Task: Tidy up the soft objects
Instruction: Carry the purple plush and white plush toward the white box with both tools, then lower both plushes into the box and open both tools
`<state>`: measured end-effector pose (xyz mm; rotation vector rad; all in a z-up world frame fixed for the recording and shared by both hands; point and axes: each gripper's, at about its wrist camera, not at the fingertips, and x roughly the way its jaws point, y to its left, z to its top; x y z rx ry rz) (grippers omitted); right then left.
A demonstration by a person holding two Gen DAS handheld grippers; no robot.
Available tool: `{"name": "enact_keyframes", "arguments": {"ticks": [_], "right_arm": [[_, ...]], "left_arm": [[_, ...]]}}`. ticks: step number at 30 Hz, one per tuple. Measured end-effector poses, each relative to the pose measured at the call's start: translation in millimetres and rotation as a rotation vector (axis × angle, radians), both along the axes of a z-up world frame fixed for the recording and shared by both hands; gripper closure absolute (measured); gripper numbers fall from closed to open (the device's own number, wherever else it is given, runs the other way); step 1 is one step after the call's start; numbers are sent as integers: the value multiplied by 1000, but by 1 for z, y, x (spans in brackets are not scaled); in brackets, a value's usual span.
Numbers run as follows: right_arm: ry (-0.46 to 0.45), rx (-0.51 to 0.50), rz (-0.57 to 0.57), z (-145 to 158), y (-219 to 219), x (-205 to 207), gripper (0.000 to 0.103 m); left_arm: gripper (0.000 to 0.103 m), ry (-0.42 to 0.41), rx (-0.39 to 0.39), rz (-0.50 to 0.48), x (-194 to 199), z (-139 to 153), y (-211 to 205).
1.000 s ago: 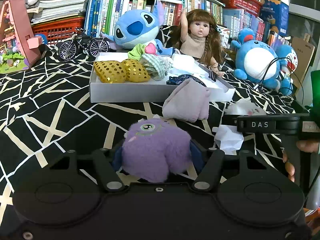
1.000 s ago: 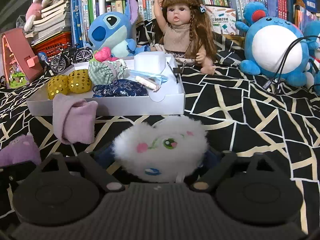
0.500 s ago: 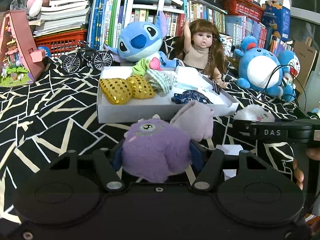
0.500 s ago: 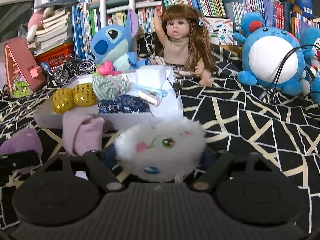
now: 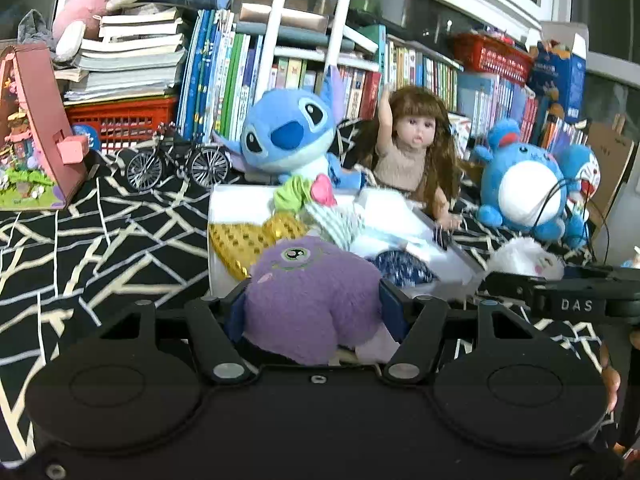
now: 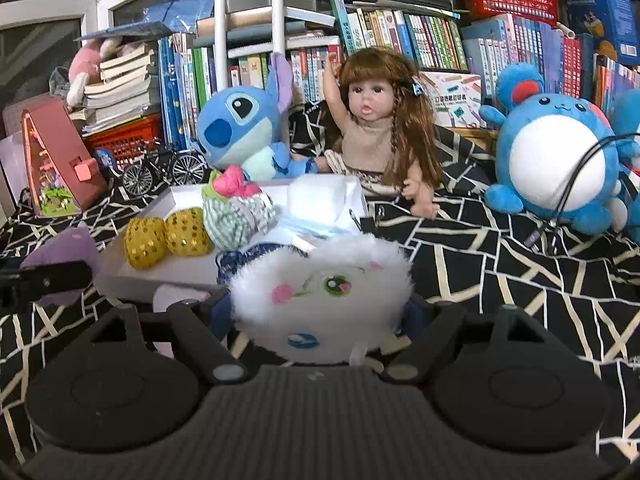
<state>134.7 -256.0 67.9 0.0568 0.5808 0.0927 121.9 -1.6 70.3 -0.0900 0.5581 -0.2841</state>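
Fuzzy purple plush (image 5: 310,300) fills the left gripper (image 5: 314,312); right gripper (image 6: 320,316) squeezes a fluffy white plush (image 6: 320,296).

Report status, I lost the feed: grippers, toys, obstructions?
Left gripper shut on purple plush. Right gripper shut on white plush. White box ahead, already crowded.

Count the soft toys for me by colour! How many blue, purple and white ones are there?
Blue: 2, the big-eared plush and the round white-bellied plush.
Purple: 1, the purple plush in the left gripper.
White: 1, the white plush in the right gripper.
Total: 4.
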Motion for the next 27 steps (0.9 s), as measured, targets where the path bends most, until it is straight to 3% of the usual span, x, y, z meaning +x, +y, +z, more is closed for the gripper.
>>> {"name": "enact_keyframes", "arguments": {"ticks": [5,14,27], "right_arm": [[13,44,13,9,-2,13,22],[46,118,39,21,3,48,21],[123,153,79,10,28,94,21]], "left_arm": [[41,-7,-30,-13,20,10,9],[41,71,-74,2,67,6,15],[41,140,-39,-2,102,-17,0]]}}
